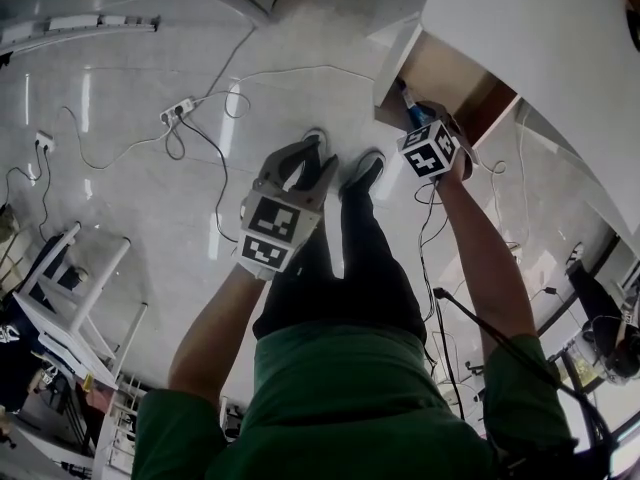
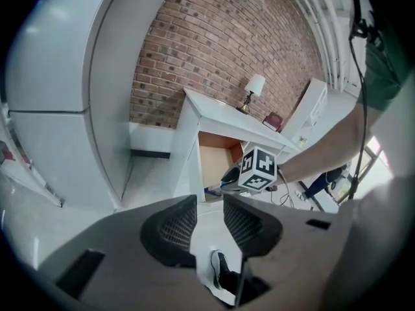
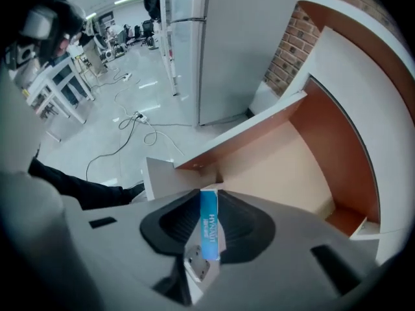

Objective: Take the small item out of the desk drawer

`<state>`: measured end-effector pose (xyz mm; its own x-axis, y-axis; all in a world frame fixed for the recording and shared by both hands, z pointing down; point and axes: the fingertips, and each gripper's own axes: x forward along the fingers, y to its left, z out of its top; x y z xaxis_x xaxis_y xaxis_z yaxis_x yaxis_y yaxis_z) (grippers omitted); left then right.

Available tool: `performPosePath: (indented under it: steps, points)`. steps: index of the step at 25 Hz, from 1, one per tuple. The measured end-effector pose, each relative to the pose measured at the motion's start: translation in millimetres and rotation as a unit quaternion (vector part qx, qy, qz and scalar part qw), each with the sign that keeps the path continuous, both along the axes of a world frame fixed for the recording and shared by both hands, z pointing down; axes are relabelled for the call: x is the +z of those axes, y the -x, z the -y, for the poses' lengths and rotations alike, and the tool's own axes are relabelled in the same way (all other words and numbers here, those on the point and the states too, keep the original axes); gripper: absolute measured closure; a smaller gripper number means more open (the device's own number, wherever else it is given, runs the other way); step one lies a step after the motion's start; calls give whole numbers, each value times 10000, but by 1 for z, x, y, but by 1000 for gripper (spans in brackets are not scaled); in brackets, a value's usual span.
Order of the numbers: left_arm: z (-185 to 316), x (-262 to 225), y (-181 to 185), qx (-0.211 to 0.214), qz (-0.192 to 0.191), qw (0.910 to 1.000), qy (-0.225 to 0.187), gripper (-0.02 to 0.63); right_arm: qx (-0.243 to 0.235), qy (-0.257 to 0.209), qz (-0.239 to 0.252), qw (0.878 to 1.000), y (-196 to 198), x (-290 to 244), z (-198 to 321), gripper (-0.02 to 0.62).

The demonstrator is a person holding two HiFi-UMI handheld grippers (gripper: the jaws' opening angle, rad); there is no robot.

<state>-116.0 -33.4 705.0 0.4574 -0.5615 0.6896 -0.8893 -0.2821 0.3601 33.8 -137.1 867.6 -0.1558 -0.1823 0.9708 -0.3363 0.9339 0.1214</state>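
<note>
A small blue box (image 3: 209, 224) with white print stands on edge between the pads of my right gripper (image 3: 209, 207), which is shut on it. The gripper sits just above the open desk drawer (image 3: 279, 167), whose inside is bare wood. In the head view the right gripper (image 1: 430, 148) is at the drawer (image 1: 432, 76) of the white desk (image 1: 520, 38). My left gripper (image 1: 300, 158) hangs open over the floor, away from the desk. In its own view the left gripper (image 2: 209, 216) holds nothing, and the right gripper's marker cube (image 2: 258, 169) shows in front of the drawer (image 2: 217, 155).
Cables and a power strip (image 1: 178, 111) lie on the glossy floor. A white stool (image 1: 70, 298) stands at the left. A small lamp (image 2: 255, 86) sits on the desk before a brick wall (image 2: 214, 37). A tall grey cabinet (image 3: 227, 44) stands by the desk.
</note>
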Motion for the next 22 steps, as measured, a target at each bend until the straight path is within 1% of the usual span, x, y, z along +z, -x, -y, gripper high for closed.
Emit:
performPosePath:
  steps: [4,9,12,17,19,22]
  points:
    - [-1,-3,-8,54,-3,10000,-31,485,663,1,361,9971,-16,-13,11,508]
    - [3,-11,-20,148,35,9998,-123,485,1597,85,985,9822,-36,-37,22,508]
    - [13,-21,-24,202,66,9994,-257,485,2051,142,1311,9698,-47,-54,27,508]
    - [23,-46,-34,219,86,9987,-448,485,2760,305,1863,9424,-67,-88,26,508]
    - [28,-56,-38,259,114,9982,-524,486,2974,329,2054,9318,-75,-105,27,508]
    - [30,-72,-44,293,38,9982,-529,491,3144,332,2336,9195,-79,-133,27,508]
